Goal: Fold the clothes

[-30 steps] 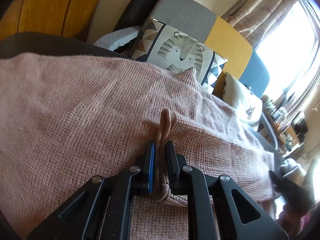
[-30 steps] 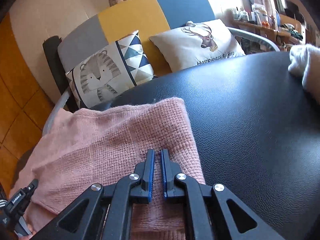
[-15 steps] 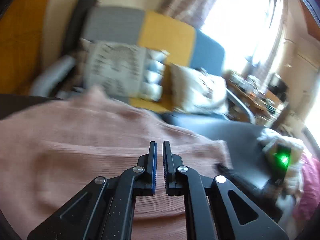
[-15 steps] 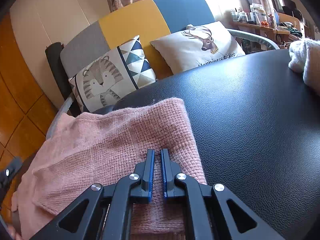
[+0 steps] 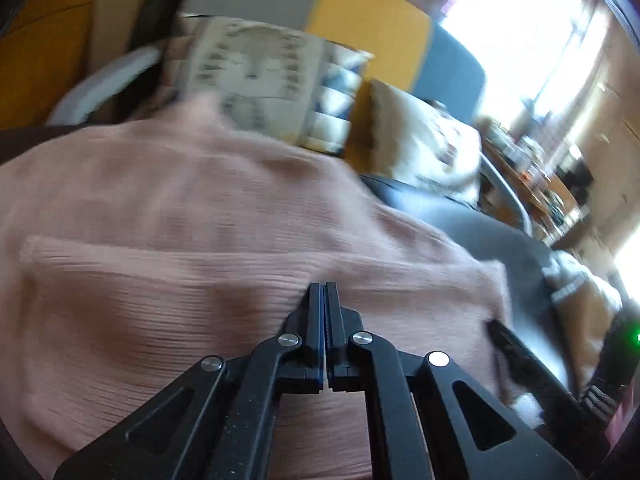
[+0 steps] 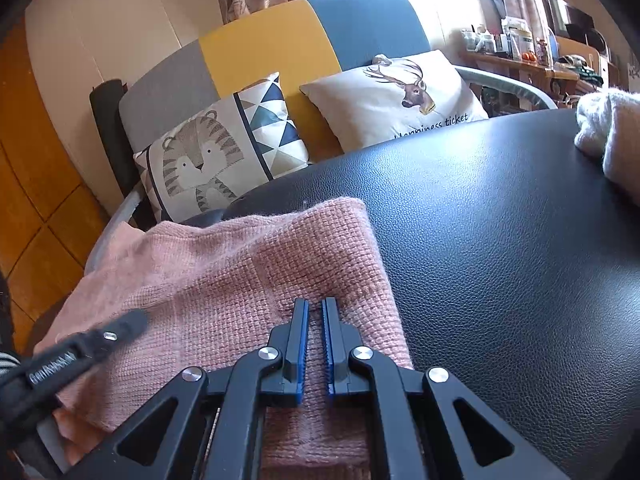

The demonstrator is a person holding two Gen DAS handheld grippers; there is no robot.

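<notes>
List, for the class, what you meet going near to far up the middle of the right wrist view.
right gripper → pink sweater → black table → tiger cushion → sofa backrest

Two black plastic fingers are seen on the left gripper [image 5: 325,292], joined by flat black arms with long cut-out holes. Round silver screws are set at the joints. On the right gripper [image 6: 314,305], the same black parts are seen, and ridged blue pads [image 6: 303,344] are fitted inside.
</notes>
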